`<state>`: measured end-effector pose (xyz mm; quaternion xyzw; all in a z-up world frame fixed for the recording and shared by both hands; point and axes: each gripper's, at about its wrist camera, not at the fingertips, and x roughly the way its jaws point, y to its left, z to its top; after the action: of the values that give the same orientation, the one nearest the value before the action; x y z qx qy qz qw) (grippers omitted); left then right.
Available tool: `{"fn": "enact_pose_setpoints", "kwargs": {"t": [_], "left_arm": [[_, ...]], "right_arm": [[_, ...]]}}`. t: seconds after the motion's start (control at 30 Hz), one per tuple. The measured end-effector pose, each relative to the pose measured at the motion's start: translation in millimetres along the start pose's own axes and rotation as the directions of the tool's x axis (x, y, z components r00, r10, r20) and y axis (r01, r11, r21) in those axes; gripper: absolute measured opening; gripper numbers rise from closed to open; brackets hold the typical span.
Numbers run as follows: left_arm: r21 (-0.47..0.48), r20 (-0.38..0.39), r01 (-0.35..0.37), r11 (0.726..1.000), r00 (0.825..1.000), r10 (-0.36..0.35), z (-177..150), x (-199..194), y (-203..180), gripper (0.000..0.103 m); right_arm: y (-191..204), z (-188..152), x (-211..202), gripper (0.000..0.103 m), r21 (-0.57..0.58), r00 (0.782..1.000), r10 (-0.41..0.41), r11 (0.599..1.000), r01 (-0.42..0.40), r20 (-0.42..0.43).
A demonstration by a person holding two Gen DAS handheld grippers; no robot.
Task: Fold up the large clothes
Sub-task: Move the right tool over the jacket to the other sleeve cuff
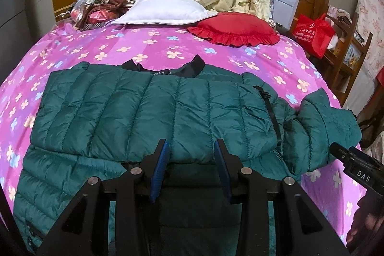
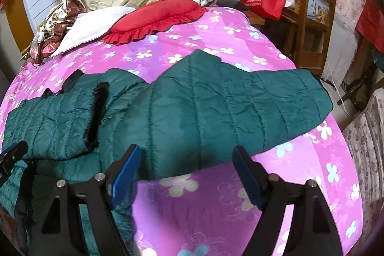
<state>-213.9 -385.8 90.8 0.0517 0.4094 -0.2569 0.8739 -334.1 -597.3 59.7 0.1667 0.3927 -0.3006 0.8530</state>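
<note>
1. A pink flowered bedspread (image 1: 168, 44) is covered by a green quilted jacket (image 1: 148, 112), laid flat — one sleeve (image 2: 252, 97) stretched sideways.
2. The jacket's near hem is pinched by the left gripper (image 1: 192, 148).
3. The right gripper (image 2: 186, 155) is held spread — nothing gripped.

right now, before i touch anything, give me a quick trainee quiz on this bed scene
1. True or false: the right claw stands open.
2. Which lies nearer the red bag? A: white pillow. B: red cushion.
3. Fill in: the green jacket lies on a ___ flowered bedspread.

Key: 1 true; 2 B; 3 pink.
</note>
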Motion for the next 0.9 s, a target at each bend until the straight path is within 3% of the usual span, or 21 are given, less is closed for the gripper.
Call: {"fn": "enact_pose_setpoints", "kwargs": {"t": [0.5,0.7,0.9], "left_arm": [[-0.100,0.032,-0.023,0.995,0.999,0.026,16,4,44,0.016],[-0.095,0.016,-0.026,0.995,0.999,0.028,12,8,53,0.016],[-0.092,0.011,-0.026,0.995,1.000,0.027,10,10,57,0.016]], "right_arm": [[-57,23,26,0.084,0.125,0.996,-0.086,0.989,0.083,0.022],[-102,34,47,0.085,0.218,0.988,-0.157,0.964,0.153,-0.001],[-161,38,65,0.085,0.324,0.970,-0.241,0.915,0.242,-0.042]]}}
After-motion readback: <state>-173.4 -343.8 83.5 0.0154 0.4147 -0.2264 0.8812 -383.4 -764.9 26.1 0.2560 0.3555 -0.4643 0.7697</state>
